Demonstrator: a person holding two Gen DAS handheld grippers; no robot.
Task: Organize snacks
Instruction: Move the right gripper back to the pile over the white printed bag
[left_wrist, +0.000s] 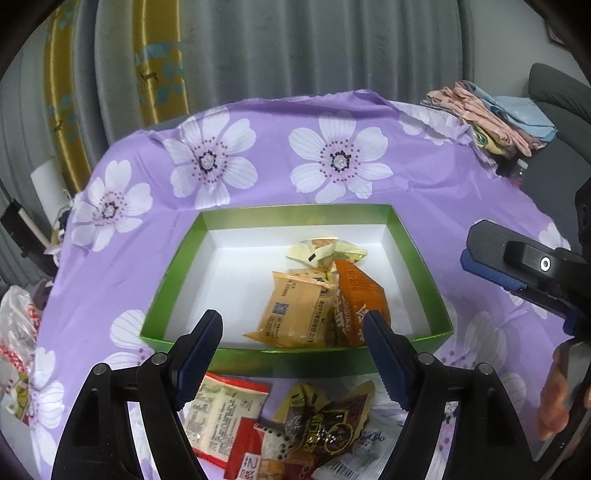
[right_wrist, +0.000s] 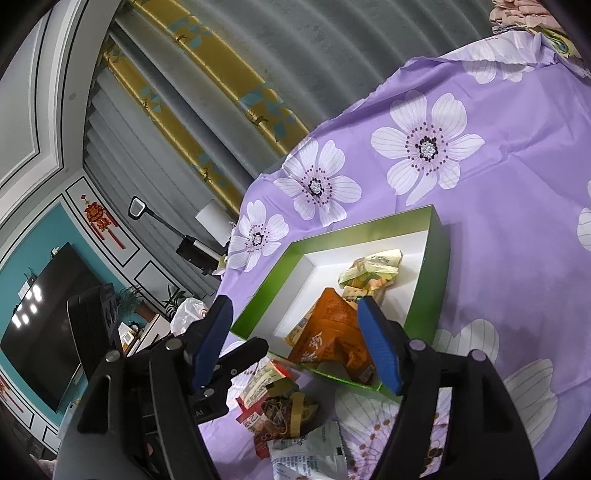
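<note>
- Left gripper (left_wrist: 293, 328) and right gripper (right_wrist: 295, 314): jaws wide apart, holding nothing.
- Green box (left_wrist: 295, 360), frame centre, holds three packets; loose snacks (left_wrist: 295, 424) lie at bottom, near its front wall.
- Risk: crinkly wrappers overlap, so one pinch could lift two or slip.

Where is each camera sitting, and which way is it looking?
Left wrist: on the left gripper, looking forward and down at the green box and loose snacks; open jaws, right gripper and a hand show.
Right wrist: on the right gripper, tilted, facing the box from its right; open jaws show.
Shared: box, orange packet, purple cloth.
</note>
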